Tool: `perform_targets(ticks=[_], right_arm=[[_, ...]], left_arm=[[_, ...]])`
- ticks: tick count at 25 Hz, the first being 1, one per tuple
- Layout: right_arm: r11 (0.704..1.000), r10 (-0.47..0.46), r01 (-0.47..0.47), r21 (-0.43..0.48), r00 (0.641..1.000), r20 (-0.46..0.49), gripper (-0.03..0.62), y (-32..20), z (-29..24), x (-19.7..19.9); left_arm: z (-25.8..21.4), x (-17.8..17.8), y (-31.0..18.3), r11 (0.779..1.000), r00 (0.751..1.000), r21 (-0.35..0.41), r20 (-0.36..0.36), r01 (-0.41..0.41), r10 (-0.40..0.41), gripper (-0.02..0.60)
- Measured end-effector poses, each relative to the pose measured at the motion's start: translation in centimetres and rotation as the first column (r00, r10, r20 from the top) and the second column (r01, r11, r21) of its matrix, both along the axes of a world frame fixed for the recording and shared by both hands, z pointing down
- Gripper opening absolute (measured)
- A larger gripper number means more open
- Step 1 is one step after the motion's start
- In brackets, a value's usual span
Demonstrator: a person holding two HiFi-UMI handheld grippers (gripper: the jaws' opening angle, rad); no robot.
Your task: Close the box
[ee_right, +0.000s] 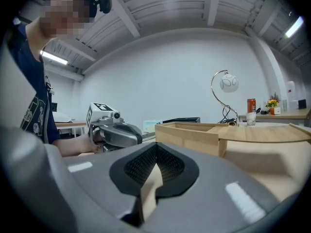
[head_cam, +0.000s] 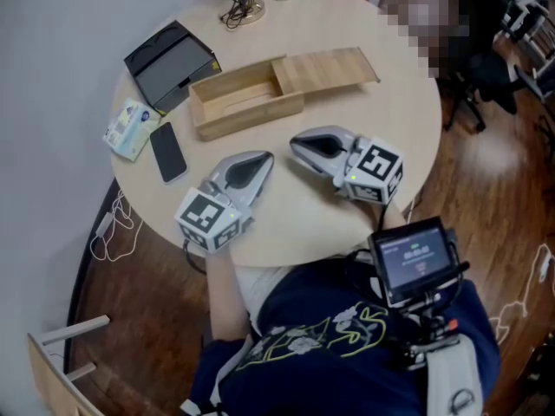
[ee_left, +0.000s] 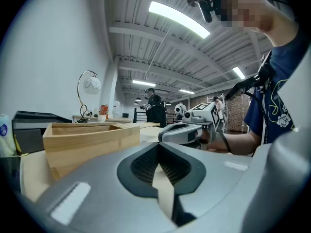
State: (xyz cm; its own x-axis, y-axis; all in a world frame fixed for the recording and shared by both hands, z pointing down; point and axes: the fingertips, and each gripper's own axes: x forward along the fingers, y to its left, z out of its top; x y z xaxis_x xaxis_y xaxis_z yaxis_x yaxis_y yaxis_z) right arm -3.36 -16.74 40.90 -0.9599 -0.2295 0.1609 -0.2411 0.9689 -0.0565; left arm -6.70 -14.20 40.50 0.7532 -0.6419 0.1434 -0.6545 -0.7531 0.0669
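Box (head_cam: 245, 104) sits mid-table, twd the far side, open: lid (head_cam: 327, 69) slid out to the right, covering only the right end, tray bare inside. L gripper (head_cam: 265, 158) lies on table (head_cam: 303, 206) just in front of box, jaws together, nothing btwn them. R gripper (head_cam: 296, 144) beside it to the right, also on table, jaws together, empty, tip near box front. Neither touches box. Phone (head_cam: 168, 152) & tissue pack (head_cam: 131, 128) left of box; black case (head_cam: 171, 63) behind its left end.
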Motion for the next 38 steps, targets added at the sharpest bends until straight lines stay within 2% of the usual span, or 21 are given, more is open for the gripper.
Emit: perform_targets(ticks=[15,20,22,23,24,25,26,27,29,30,31,32,34,36,38], right_arm=[[1.0,0.018,-0.018,-0.005,1.0,-0.011,-0.005,-0.1,-0.3,0.1],[1.0,-0.007,0.007,0.008,1.0,0.001,-0.005,0.1,-0.2,-0.1],[0.999,0.042,-0.042,0.014,0.999,0.007,-0.005,-0.4,-0.4,1.0],[0.992,0.126,-0.126,0.002,0.992,0.012,-0.005,-1.6,-1.0,2.7],[0.97,0.244,-0.243,-0.026,0.97,0.024,-0.005,-3.7,-2.0,5.3],[0.927,0.372,-0.369,-0.062,0.927,0.043,-0.005,-6.6,-3.4,8.5],[0.868,0.494,-0.486,-0.102,0.867,0.065,-0.005,-9.9,-4.8,12.3],[0.791,0.608,-0.593,-0.15,0.79,0.081,-0.005,-13.4,-5.8,16.3],[0.605,0.786,-0.758,-0.244,0.617,0.036,-0.005,-19.5,-5.5,23.6],[0.53,0.83,-0.804,-0.268,0.557,-0.032,-0.005,-21.7,-4.3,25.9],[0.488,0.837,-0.825,-0.285,0.535,-0.115,-0.005,-23.4,-2.8,27.0],[0.475,0.816,-0.824,-0.307,0.544,-0.195,-0.005,-24.6,-1.0,27.1],[0.482,0.744,-0.797,-0.365,0.592,-0.31,-0.005,-25.7,2.3,25.7],[0.491,0.697,-0.785,-0.376,0.614,-0.372,-0.005,-25.9,4.2,24.1],[0.513,0.678,-0.778,-0.361,0.626,-0.386,-0.005,-25.6,4.6,22.5]], left_arm=[[0.0,0.1,0.1,1.0,1.0,-0.004,0.003,0.003,-0.003,0.003],[-0.2,0.3,0.1,1.0,1.0,0.001,0.004,-0.005,0.005,0.003],[-1.0,0.0,0.1,0.999,1.0,0.024,-0.006,0.027,-0.027,0.002],[-1.9,-0.8,-0.1,0.997,0.997,0.033,-0.024,0.076,-0.075,0.002],[-3.1,-2.4,-0.6,0.989,0.988,0.029,-0.049,0.148,-0.146,0.002],[-4.4,-4.6,-1.5,0.972,0.969,0.011,-0.072,0.236,-0.235,0.002],[-5.7,-7.3,-2.7,0.943,0.939,-0.012,-0.083,0.333,-0.333,0.002],[-6.6,-10.1,-4.1,0.902,0.899,-0.035,-0.075,0.43,-0.432,0.002],[-6.6,-14.6,-6.8,0.809,0.812,-0.082,-0.004,0.582,-0.584,0.002],[-6.0,-16.0,-7.9,0.772,0.777,-0.098,0.042,0.628,-0.628,0.002],[-5.3,-16.8,-8.8,0.744,0.751,-0.103,0.089,0.661,-0.655,0.002],[-4.5,-17.3,-9.5,0.723,0.728,-0.095,0.143,0.684,-0.67,0.002],[-2.8,-17.4,-10.3,0.703,0.688,-0.052,0.27,0.709,-0.674,0.002],[-1.9,-16.8,-10.6,0.711,0.665,-0.004,0.356,0.703,-0.656,0.002],[-1.9,-16.0,-10.8,0.732,0.676,0.004,0.379,0.681,-0.632,0.002]])
